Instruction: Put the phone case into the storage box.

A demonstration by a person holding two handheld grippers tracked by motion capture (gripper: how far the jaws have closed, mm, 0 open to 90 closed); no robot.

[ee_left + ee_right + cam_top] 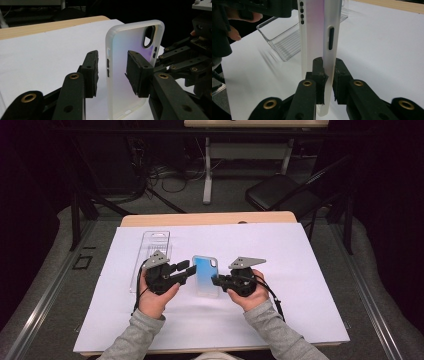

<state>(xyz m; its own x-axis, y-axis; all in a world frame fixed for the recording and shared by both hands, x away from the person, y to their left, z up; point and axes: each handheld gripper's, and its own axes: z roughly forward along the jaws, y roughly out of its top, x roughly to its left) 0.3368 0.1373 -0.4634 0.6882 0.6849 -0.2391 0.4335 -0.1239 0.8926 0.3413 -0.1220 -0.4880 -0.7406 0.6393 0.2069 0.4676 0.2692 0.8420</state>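
No readable text, no label, brand, number or sign on the phone case (206, 275), none on the clear plastic tray (152, 251), none on the white sheet (300, 285)

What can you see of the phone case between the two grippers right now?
The phone case is a frosted, translucent shell with a blue-to-lilac sheen, an oval camera cutout rimmed in black, and dark side-button slots. It is empty and looks soft and plastic-like. The right gripper is shut on one side wall, holding the case up over the white sheet. The left gripper straddles the opposite wall: its inner pad looks to be against the case, the outer pad stands clear.
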